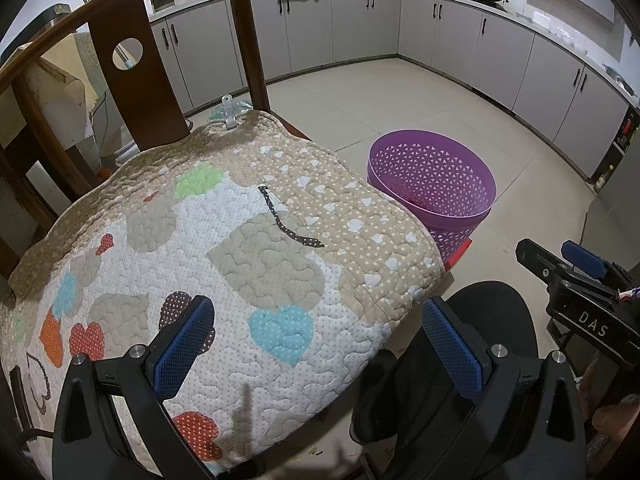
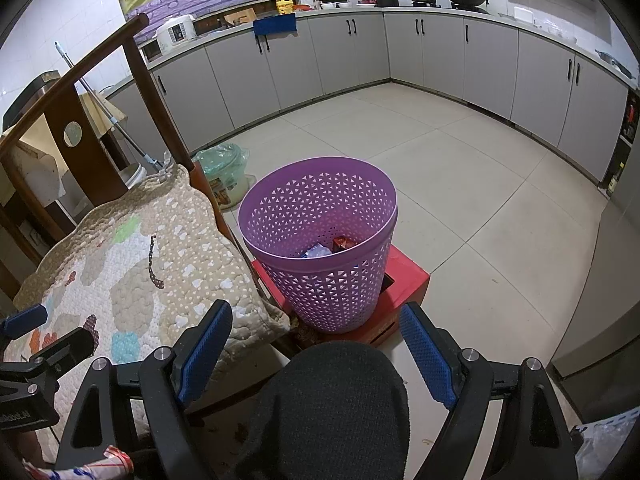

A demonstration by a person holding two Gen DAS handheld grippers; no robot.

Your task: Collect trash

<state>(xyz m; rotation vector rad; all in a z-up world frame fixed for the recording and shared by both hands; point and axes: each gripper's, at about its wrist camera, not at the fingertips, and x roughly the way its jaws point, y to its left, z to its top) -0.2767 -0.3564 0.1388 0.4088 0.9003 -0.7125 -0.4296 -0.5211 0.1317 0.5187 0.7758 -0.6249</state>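
Observation:
A purple perforated basket (image 2: 320,240) stands on a red box (image 2: 404,280) on the floor, right of a chair. A blue-white wrapper (image 2: 316,252) and a small red carton (image 2: 344,243) lie inside it. My right gripper (image 2: 316,352) is open and empty, held short of the basket over a black fabric-covered round shape (image 2: 332,404). My left gripper (image 1: 320,344) is open and empty above the chair's quilted heart-pattern cushion (image 1: 240,248). A crumpled red, white and blue wrapper (image 2: 112,460) shows under the right gripper's body; what holds it is hidden.
The wooden chair back (image 1: 132,92) rises behind the cushion. A green plastic bag with a pot (image 2: 224,172) sits on the floor behind the basket. Grey kitchen cabinets (image 2: 440,56) line the far walls. A clear plastic bag (image 2: 600,440) lies at the lower right.

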